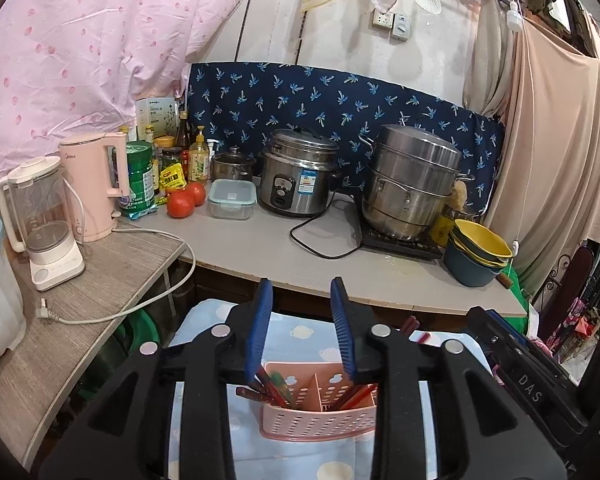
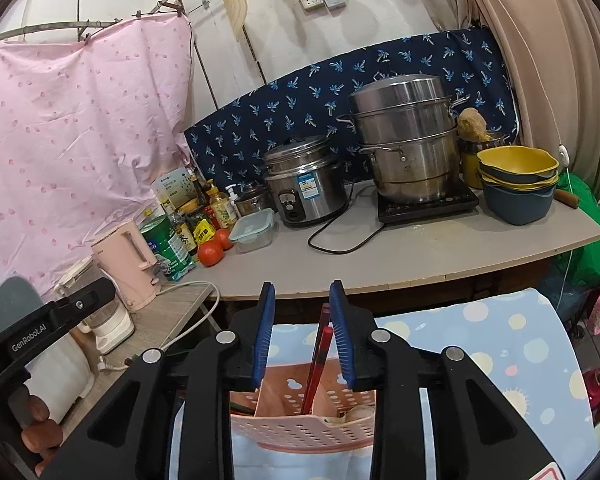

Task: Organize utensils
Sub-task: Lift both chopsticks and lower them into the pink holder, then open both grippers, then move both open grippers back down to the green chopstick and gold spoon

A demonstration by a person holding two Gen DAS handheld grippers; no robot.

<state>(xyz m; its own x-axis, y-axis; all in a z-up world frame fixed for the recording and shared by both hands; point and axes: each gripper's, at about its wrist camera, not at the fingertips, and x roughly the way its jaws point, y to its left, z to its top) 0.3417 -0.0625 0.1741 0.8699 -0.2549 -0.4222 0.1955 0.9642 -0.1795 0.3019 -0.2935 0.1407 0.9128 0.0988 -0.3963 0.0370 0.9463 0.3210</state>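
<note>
Our left tongs stand with their blue pads apart and nothing between them, hovering just above the pink holder. The holder sits on a blue dotted cloth, below and slightly ahead of these tongs. Its divider splits it into compartments: under the left pad a bunch of red and green chopsticks leans in the left compartment, and under the right pad more red chopsticks lean in the right one. Our other tongs show as a black bar at the right edge of this view.

Our right tongs are also spread, the pads apart. A pair of red chopsticks rises between them, close against the right pad; we cannot tell whether it touches. The lower ends stand in the holder, in the compartment just right of the divider, below these tongs.

Beyond both tongs runs the counter. Ahead and left of the left tongs stand a pink kettle, a blender and two tomatoes. Straight ahead is a rice cooker, and ahead to the right a steamer pot and stacked bowls.
</note>
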